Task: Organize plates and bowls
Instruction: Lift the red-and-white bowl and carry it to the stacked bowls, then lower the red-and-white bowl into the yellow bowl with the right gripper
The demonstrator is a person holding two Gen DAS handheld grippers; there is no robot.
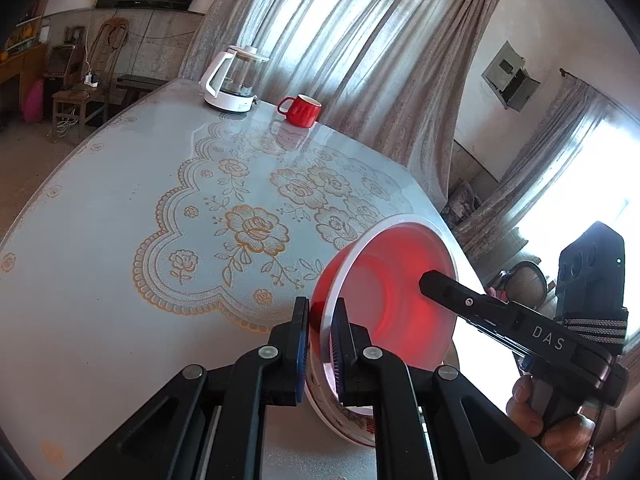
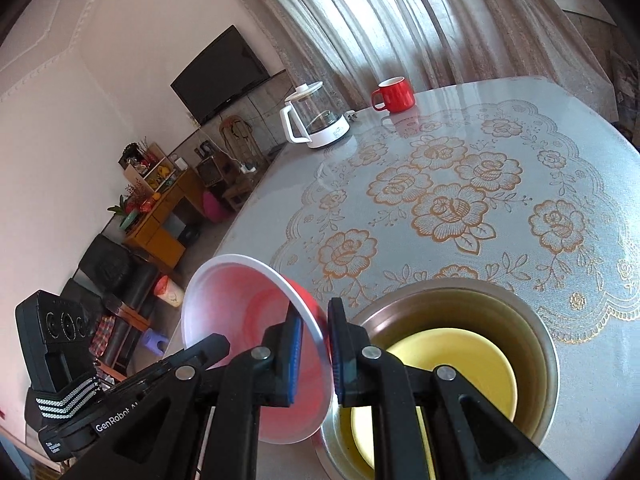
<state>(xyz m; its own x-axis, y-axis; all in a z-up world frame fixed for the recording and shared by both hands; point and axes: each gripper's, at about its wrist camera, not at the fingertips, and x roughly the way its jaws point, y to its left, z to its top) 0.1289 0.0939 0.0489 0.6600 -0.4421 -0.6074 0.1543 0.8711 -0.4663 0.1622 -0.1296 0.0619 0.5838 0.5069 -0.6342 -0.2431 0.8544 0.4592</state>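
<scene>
Both the left gripper (image 1: 320, 336) and right gripper (image 2: 312, 344) pinch the red bowl's (image 2: 256, 344) rim, tilted beside the metal basin (image 2: 536, 344).

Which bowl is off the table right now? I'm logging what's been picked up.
The red bowl, tipped on its side, both grippers clamped on its white rim. The yellow bowl sits nested inside the metal bowl on the table.

"DAS" on the right gripper (image 1: 426, 286) body, "GenRobot" on the left gripper (image 2: 218, 346) body
</scene>
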